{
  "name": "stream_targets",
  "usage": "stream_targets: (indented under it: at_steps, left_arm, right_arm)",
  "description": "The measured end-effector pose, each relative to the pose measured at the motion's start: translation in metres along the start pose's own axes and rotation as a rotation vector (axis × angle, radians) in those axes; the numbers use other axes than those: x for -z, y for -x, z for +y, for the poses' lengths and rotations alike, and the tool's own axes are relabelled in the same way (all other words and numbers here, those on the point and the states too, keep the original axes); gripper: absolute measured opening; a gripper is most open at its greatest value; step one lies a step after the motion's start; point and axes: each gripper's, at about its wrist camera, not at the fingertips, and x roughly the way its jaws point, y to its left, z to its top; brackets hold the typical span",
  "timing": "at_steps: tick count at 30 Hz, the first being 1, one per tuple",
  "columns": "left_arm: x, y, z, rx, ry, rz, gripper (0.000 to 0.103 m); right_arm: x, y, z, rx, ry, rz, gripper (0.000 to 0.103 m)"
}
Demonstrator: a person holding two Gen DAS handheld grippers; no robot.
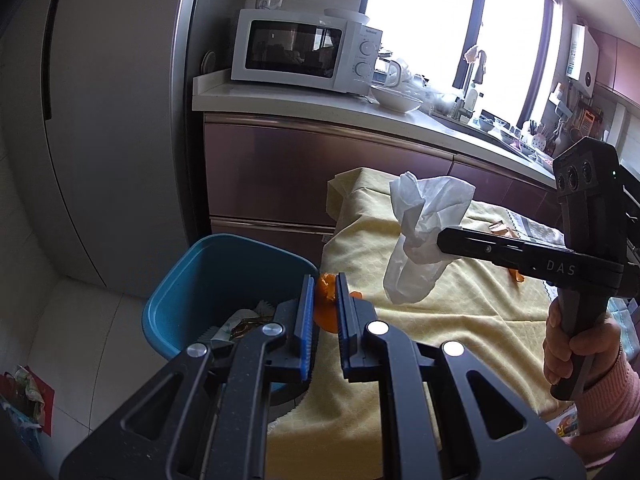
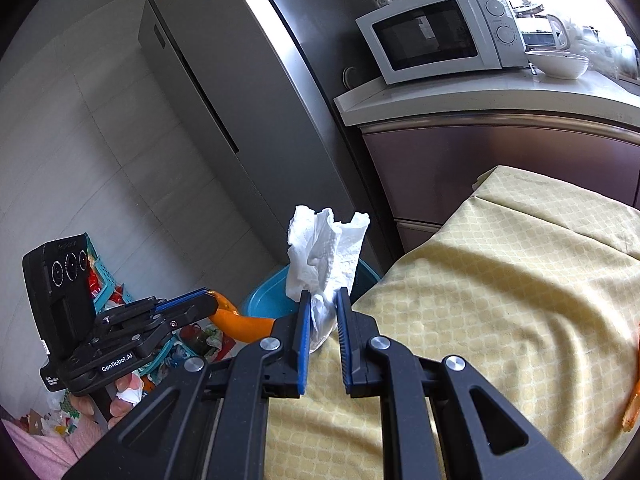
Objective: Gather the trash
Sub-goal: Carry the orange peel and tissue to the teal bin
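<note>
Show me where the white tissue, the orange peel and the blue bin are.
White tissue (image 2: 328,248): right wrist view, crumpled upper part above the pads.
Orange peel (image 1: 325,298): left wrist view, piece between the blue pads.
Blue bin (image 1: 224,276): left wrist view, inner back wall.

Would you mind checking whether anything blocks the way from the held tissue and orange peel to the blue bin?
Nothing visible does. The blue bin stands open-topped beside the table's edge, already holding some scraps. The left gripper holds the orange peel next to its rim; the right gripper holds the tissue over the yellow tablecloth.
</note>
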Motion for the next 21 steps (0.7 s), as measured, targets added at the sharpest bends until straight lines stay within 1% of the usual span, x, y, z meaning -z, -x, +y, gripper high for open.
stream_targets:
  at_steps: [9, 21]
  left_arm:
    - [0.001, -0.003, 0.019, -0.037, 0.031, 0.002, 0.011]
    - [0.003, -0.010, 0.028, -0.069, 0.047, 0.010, 0.011]
  right_arm:
    - [-0.006, -0.018, 0.012, -0.012, 0.028, 0.024, 0.012]
    - [-0.010, -0.039, 0.019, -0.015, 0.051, 0.055, 0.012]
